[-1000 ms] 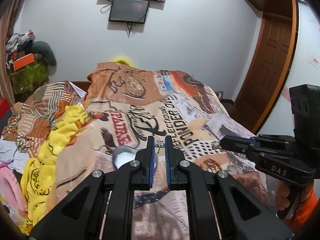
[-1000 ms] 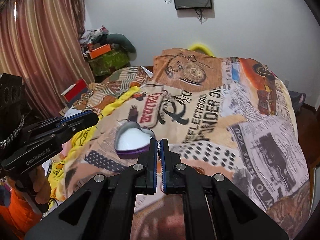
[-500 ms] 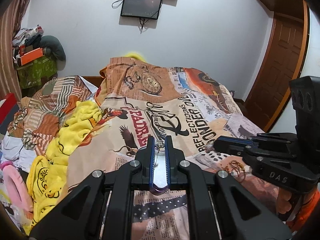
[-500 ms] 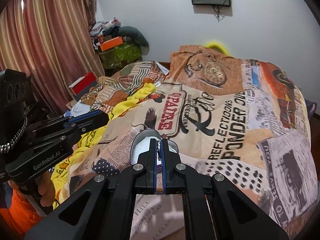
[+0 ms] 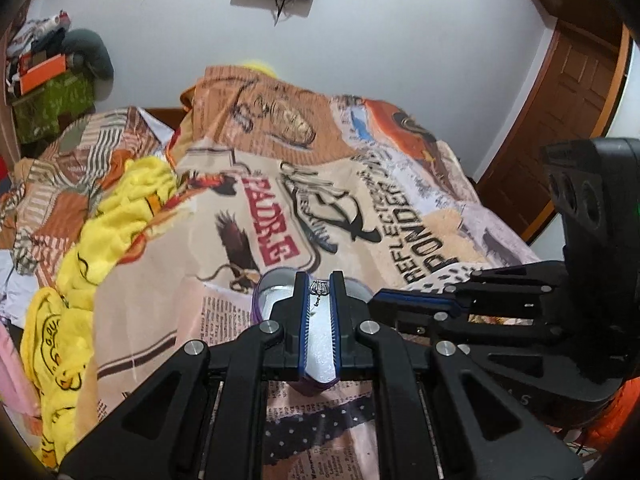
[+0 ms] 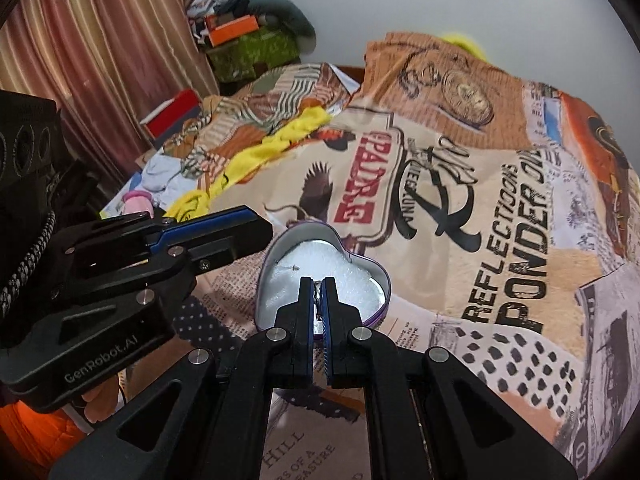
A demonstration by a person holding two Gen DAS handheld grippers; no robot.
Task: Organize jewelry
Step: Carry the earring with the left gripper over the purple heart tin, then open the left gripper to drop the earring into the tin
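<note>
A heart-shaped tin point(image 6: 384, 280) with a purple rim and white padding lies open on the printed bedspread. One tiny silver piece point(image 6: 294, 267) rests on the padding. My left gripper point(image 5: 319, 280) is shut on a small silver ornament point(image 5: 319, 288) with a short dangle, and it hangs just over the tin point(image 5: 269, 294). My right gripper point(image 6: 318, 285) is shut over the tin's near lobe, with a sliver of silver jewelry pinched between its pads. Each gripper shows in the other's view: the right gripper point(image 5: 378, 300) and the left gripper point(image 6: 264, 226).
The printed bedspread point(image 5: 400, 216) covers the bed. A yellow cloth point(image 5: 120, 216) lies bunched at its left side. Curtains point(image 6: 100, 40) and a pile of boxes and clothes point(image 6: 248, 28) stand beyond the bed's left. A wooden door point(image 5: 568, 92) is on the right.
Both grippers have come down and forward over the bed. The heart tin, earlier ahead of the tips, now lies right under them. Both stay shut.
</note>
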